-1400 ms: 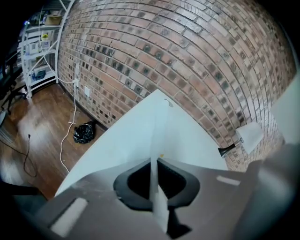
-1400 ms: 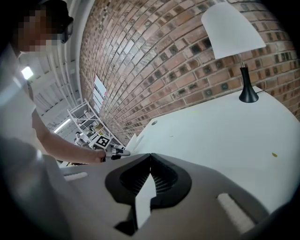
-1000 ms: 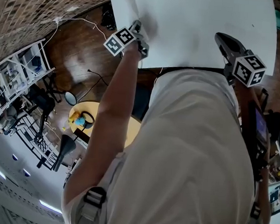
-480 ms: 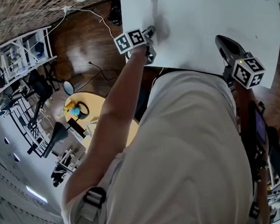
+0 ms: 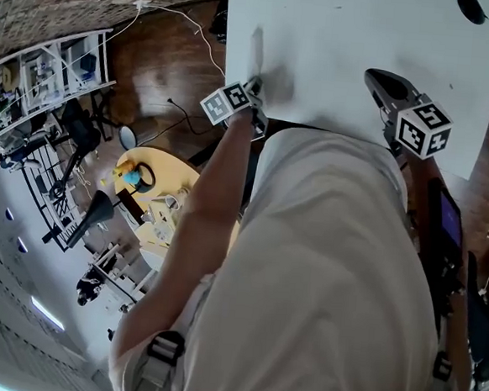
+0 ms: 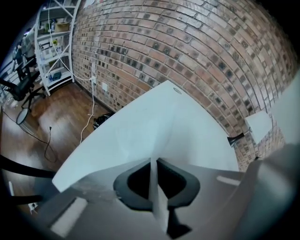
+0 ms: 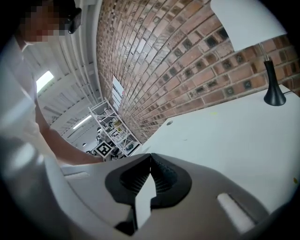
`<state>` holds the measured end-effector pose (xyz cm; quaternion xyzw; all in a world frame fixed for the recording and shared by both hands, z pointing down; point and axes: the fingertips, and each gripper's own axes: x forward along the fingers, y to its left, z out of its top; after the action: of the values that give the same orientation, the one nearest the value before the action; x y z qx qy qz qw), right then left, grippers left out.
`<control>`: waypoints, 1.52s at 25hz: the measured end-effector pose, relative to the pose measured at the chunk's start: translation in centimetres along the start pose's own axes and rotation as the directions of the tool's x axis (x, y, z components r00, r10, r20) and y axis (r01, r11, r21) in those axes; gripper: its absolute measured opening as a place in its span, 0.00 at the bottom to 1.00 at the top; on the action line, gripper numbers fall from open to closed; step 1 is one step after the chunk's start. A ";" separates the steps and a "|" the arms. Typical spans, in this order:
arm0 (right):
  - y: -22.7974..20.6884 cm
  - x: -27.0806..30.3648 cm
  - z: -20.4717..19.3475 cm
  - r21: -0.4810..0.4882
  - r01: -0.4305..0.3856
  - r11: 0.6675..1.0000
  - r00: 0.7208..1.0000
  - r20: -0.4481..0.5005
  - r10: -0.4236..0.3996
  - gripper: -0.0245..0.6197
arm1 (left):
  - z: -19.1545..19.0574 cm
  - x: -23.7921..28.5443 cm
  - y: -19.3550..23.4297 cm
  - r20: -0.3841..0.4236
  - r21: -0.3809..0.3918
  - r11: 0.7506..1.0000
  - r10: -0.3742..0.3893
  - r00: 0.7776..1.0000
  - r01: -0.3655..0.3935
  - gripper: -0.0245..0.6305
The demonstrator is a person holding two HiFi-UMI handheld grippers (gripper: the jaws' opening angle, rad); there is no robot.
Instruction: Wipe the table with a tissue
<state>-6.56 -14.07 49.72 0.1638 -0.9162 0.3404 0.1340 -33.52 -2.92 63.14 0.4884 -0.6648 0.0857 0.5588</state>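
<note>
Head view puts your left gripper [image 5: 254,88] at the near-left edge of the white table [image 5: 358,31], its jaws clamped on the tissue [image 6: 154,187], which spreads onto the tabletop just ahead. Your right gripper [image 5: 376,78] sits over the near-right edge, jaws closed, tips meeting.

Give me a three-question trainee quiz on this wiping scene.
1. True or false: the left gripper is shut on the tissue.
2. The wall behind the table is: A brick, B glass, C tile.
3. Fill in: the jaws of the right gripper stand ___.
Key: 1 true; 2 A; 3 together.
</note>
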 end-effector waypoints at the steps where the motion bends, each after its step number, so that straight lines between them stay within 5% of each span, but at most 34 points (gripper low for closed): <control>1: -0.1 0.0 0.1 -0.004 -0.003 1.000 1.000 -0.002 0.003 0.05 | 0.1 -0.2 0.3 0.006 0.006 1.000 0.012 1.000 -0.012 0.05; 7: -0.1 0.5 0.5 0.007 0.015 1.000 1.000 0.014 -0.015 0.05 | 1.9 -0.9 3.1 0.060 -0.032 0.996 0.085 0.995 -0.084 0.05; 15: 0.9 1.6 -0.5 0.051 0.086 0.995 0.996 0.006 -0.086 0.05 | 7.1 1.8 2.3 0.064 -0.024 0.998 -0.056 0.996 0.058 0.05; 28: 1.6 0.3 -1.1 0.108 0.227 0.968 0.971 0.045 -0.233 0.05 | 13.9 6.8 -2.6 -0.001 0.131 0.976 -0.177 0.984 0.175 0.05; 38: 1.4 -1.3 -1.2 0.149 0.290 0.945 0.950 0.074 -0.303 0.05 | 14.9 9.0 -7.6 -0.070 0.305 0.925 -0.217 0.974 0.228 0.05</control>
<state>-5.73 -11.97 49.34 0.3246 -0.8611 0.3700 0.1279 -36.77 -21.65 61.90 0.6410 -0.5734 0.1338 0.4924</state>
